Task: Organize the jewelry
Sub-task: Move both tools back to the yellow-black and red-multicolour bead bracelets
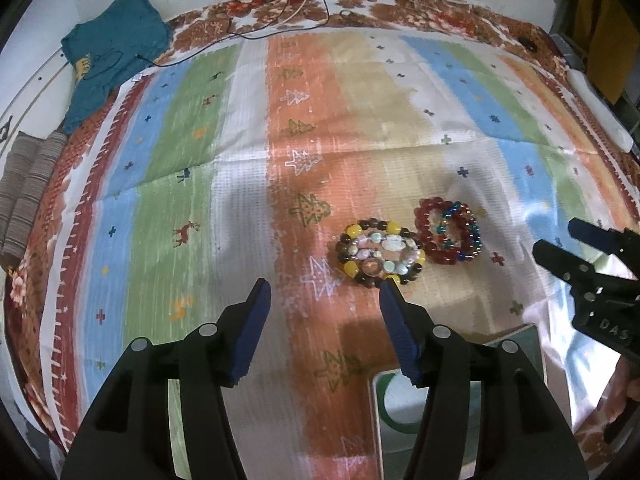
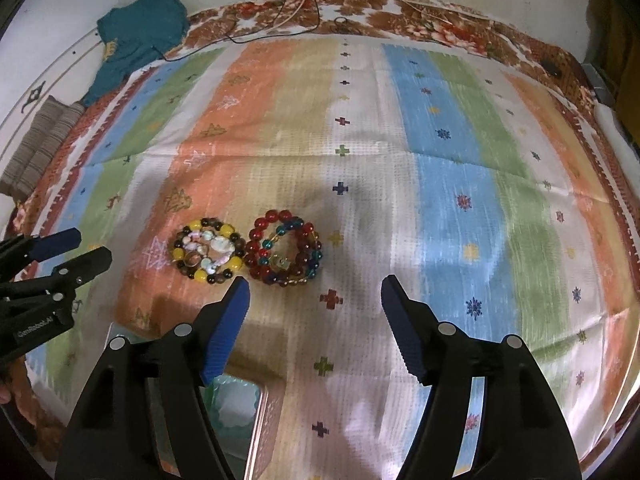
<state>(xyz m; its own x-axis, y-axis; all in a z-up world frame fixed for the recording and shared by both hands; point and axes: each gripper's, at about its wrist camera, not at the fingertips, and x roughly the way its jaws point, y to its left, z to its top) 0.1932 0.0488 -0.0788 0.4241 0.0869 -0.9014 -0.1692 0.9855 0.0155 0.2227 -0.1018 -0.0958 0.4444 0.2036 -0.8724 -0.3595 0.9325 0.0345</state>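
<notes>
Striped cloth [image 2: 440,184] lies bare beyond bracelets [image 2: 248,250].

Two piles of beaded bracelets lie side by side on my striped cloth [image 2: 440,184]: one pile [image 2: 208,250] left, the other [image 2: 285,254] touching it on the right. A box [image 2: 236,404] sits nearer me, a folded garment [image 2: 136,36] far left.

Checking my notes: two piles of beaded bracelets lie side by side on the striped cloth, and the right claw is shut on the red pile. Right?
Not quite. The right claw is open and holds nothing; the red pile lies free beside the yellow-beaded pile on the striped cloth, as the right wrist view shows.
</notes>
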